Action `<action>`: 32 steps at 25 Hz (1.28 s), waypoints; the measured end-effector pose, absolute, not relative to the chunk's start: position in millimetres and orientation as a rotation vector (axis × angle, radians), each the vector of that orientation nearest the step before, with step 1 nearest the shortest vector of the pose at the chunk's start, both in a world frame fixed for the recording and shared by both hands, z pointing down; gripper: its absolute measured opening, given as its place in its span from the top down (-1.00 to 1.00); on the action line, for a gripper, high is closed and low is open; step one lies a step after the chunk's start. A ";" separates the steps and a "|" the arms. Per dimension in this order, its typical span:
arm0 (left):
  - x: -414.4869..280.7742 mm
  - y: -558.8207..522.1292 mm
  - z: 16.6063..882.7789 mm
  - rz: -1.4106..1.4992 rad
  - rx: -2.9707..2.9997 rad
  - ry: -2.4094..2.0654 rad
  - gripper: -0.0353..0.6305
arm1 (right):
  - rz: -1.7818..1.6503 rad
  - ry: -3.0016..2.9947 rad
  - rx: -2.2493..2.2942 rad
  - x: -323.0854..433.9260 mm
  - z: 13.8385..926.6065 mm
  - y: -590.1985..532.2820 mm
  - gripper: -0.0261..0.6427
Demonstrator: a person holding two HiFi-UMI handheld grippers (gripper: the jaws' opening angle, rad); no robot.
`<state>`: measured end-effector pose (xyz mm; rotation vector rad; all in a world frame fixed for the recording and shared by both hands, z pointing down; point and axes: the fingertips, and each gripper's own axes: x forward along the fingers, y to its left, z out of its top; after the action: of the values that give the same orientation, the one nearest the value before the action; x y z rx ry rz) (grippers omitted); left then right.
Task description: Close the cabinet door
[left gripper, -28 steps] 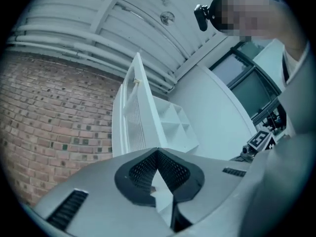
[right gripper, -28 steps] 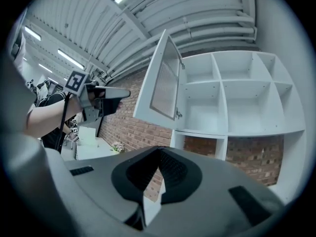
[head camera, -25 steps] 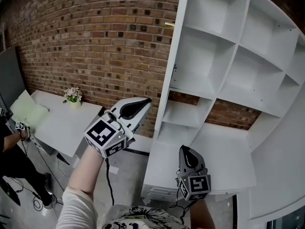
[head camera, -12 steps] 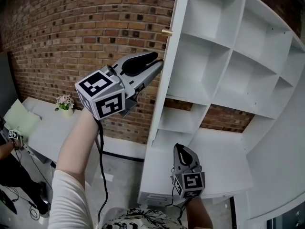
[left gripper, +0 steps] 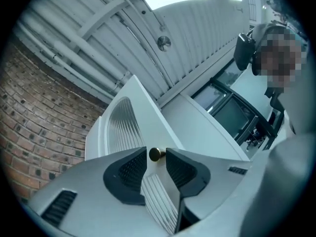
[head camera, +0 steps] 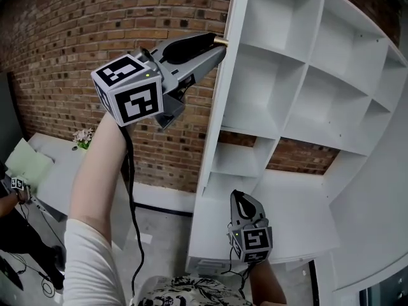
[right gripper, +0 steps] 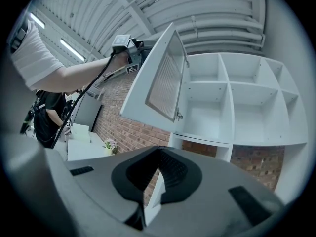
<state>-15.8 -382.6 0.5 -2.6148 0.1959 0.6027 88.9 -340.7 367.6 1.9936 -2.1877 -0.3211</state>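
Cabinet door (right gripper: 143,97) hangs wide open, long axis upright. It's swung out from the top-left of the white cabinet (head camera: 308,59) on hinges (right gripper: 178,115) along its inner edge. The free edge points out into the room, away from the shelves, so in the head view it's nearly edge-on. Its middle is a fluted glass panel (right gripper: 165,83) in a white frame. A brass knob (left gripper: 157,154) sits near the free edge, sticking out twd the brick wall (head camera: 95,43) side. The left gripper (head camera: 218,46) is held up high at that edge on a raised forearm (head camera: 95,171), tilted slightly upward. Its jaws have just been opening and stand spread, w/ the knob btwn the pads, which don't press on it. The right gripper (head camera: 240,197) is low, in front of the cabinet's wide lower shelf, approx. level, jaws pressed together at the tips w/ nothing gripped. Cabinet compartments: the upper ones show only white back panels & shelves, while the lower ones are open-backed w/ brick showing through. Left of the cabinet, a white table (head camera: 70,171) against the wall carries a small pot (head camera: 83,146) holding pale flowers (head camera: 81,134). Another person in dark clothes (head camera: 13,222) is at the far-left edge.
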 end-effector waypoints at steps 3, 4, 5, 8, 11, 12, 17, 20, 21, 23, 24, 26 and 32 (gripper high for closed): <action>-15.1 -380.4 -4.3 0.609 -2.619 0.175 0.53 | -0.306 -2.184 1.998 92.4 371.0 -340.2 0.90; -13.9 -380.2 -4.0 0.598 -2.625 0.165 0.53 | -0.303 -2.186 2.000 93.3 370.7 -339.8 0.90; -12.6 -380.0 -3.2 0.585 -2.631 0.156 0.54 | -0.300 -2.190 2.002 93.4 370.0 -339.2 0.90; -9.9 -378.9 -1.1 0.555 -2.652 0.127 0.58 | -0.290 -2.212 2.006 91.3 371.8 -337.2 0.90; -7.6 -376.1 -1.5 0.551 -2.642 0.102 0.58 | -0.287 -2.215 2.003 90.5 374.8 -335.1 0.90; -6.3 -374.9 -1.7 0.551 -2.627 0.103 0.58 | -0.278 -2.216 2.009 91.1 375.9 -334.4 0.90; 11.4 -366.8 -0.6 0.514 -2.589 0.129 0.57 | -0.215 -2.213 2.041 101.0 386.1 -330.0 0.90; 26.3 -360.8 -3.0 0.514 -2.553 0.143 0.58 | -0.217 -2.214 2.037 108.7 385.0 -329.2 0.90; 31.1 -359.0 -3.5 0.514 -2.533 0.151 0.58 | -0.227 -2.209 2.029 111.6 384.7 -328.3 0.90; 42.5 -355.1 -3.8 0.508 -2.507 0.163 0.59 | -0.237 -2.197 2.022 119.4 385.8 -324.1 0.90; 49.3 -353.1 -3.6 0.504 -2.504 0.168 0.59 | -0.236 -2.191 2.024 124.7 386.8 -321.7 0.90; 63.8 -349.5 -3.2 0.501 -2.498 0.183 0.59 | -0.231 -2.186 2.036 137.2 387.7 -318.9 0.90; 105.3 -343.3 -2.2 0.492 -2.406 0.275 0.60 | -0.220 -2.196 2.037 174.8 389.0 -319.7 0.90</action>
<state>105.3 -343.3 -2.2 -2.4056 0.2754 0.4924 174.8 -319.7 389.0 2.0374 -2.1959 -0.2204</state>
